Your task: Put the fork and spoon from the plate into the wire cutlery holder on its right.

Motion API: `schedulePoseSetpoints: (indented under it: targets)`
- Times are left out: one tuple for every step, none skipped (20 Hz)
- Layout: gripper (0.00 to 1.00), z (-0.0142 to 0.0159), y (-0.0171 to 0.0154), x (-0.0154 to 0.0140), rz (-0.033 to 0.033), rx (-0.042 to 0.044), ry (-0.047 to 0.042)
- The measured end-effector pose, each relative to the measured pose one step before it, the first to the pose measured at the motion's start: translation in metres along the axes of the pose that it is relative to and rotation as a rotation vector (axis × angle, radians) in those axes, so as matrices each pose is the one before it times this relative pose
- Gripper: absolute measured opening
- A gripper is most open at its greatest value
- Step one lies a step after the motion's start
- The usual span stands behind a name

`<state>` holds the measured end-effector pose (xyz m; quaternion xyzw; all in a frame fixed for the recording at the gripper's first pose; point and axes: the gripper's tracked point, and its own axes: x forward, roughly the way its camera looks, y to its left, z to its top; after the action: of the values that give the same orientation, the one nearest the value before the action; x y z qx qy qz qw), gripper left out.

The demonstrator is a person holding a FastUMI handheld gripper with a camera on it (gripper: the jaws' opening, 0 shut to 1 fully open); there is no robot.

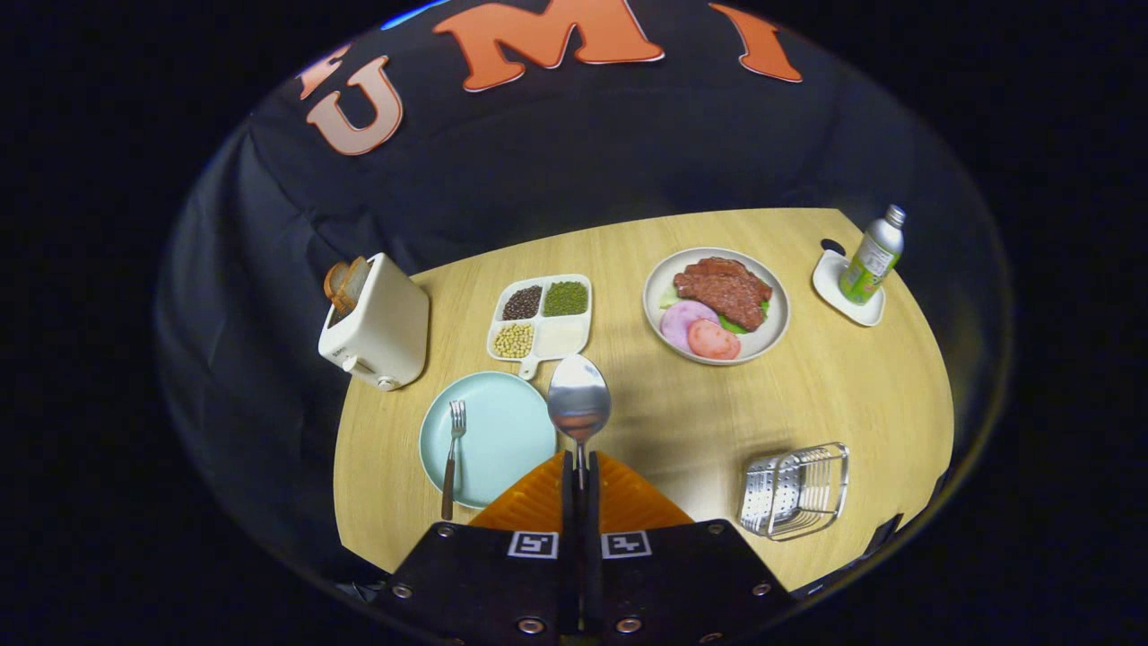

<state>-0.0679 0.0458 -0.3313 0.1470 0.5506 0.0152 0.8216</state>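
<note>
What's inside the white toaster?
Brown bread slices poke out of the toaster; their lower parts are hidden inside. The gripper is shut on the spoon.

A staged dining booth: wooden table [807,395] set with toaster [377,323] and meal plate [717,305].

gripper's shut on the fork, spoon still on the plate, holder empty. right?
Swapped. In the gripper view the gripper is shut on the spoon, its bowl lifted just ahead of the fingers. The fork is what lies on the plate. The holder is empty, as you say.
</note>
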Motion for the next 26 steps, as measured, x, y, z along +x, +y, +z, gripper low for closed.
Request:
schedulePoseSetpoints:
  targets:
    - [0.03, -0.00076, -0.01615, -0.00826, -0.01887, 0.01396, -0.0072]
    - [0.03, -0.00018, -0.01424, -0.00579, -0.01855, 0.01466, -0.0078]
    - [0.03, -0.00255, -0.01613, -0.00568, -0.01951, 0.01406, 0.00191]
    - [0.03, -0.00417, -0.0144, -0.00298, -0.01895, 0.01368, 0.00368]
    - [0.03, -0.0036, -0.01473, -0.00107, -0.0201, 0.01335, 0.00189]
    - [0.03, -0.00452, -0.01341, -0.0033, -0.01474, 0.0114, 0.005]
    - [0.03, -0.00507, -0.01267, -0.00274, -0.01121, 0.01454, 0.00944]
    - [0.03, -0.00414, -0.01036, -0.00087, -0.00645, 0.0118, 0.00973]
    - [0.03, -0.00424, -0.00946, 0.00082, -0.01061, 0.01017, 0.00773]
    - [0.03, -0.00542, -0.00825, 0.00065, -0.00957, 0.00047, 0.01343]
    - [0.03, -0.00454, -0.00845, 0.00214, -0.01254, 0.00345, 0.00947]
    - [0.03, -0.006, -0.0059, 0.00227, -0.00612, -0.00531, 0.01636]
    - [0.03, -0.00549, -0.00438, 0.00137, -0.00519, 0.0, 0.01357]
    - [0.03, -0.0043, -0.00336, 0.00277, 0.00176, -0.00588, 0.01635]
    - [0.03, -0.00498, -0.00286, 0.0027, -0.00151, -0.00295, 0.01557]
    - [0.03, -0.00513, -0.00251, 0.00316, -0.00166, -0.00709, 0.02008]
    - [0.03, -0.00444, -0.0026, 0.00334, -0.00342, -0.0038, 0.01823]
    - [0.03, -0.00246, -0.00246, 0.00254, -0.00037, -0.00249, 0.00963]
    - [0.03, -0.00227, -0.00222, 0.00354, -0.00305, -0.00601, 0.01519]
    - [0.03, -0.00217, -0.00341, 0.00331, -0.00641, -0.00663, 0.01221]
    - [0.03, 0.00045, -0.00329, 0.00359, -0.00779, -0.00177, 0.0043]
    - [0.03, -0.00141, -0.00324, 0.00447, -0.0097, -0.00222, 0.01146]
    - [0.04, 0.0016, -0.00036, -0.00128, 0.00541, 0.016, 0.00833]
    - [0.04, 0.00275, 0.00085, 0.00208, 0.00539, 0.00918, -0.00329]
    - [0.07, 0.00508, -0.00285, -0.00047, -0.00861, -0.00049, -0.00587]
    - [0.08, 0.00577, -0.00211, 0.00028, -0.00806, -0.0064, -0.01323]
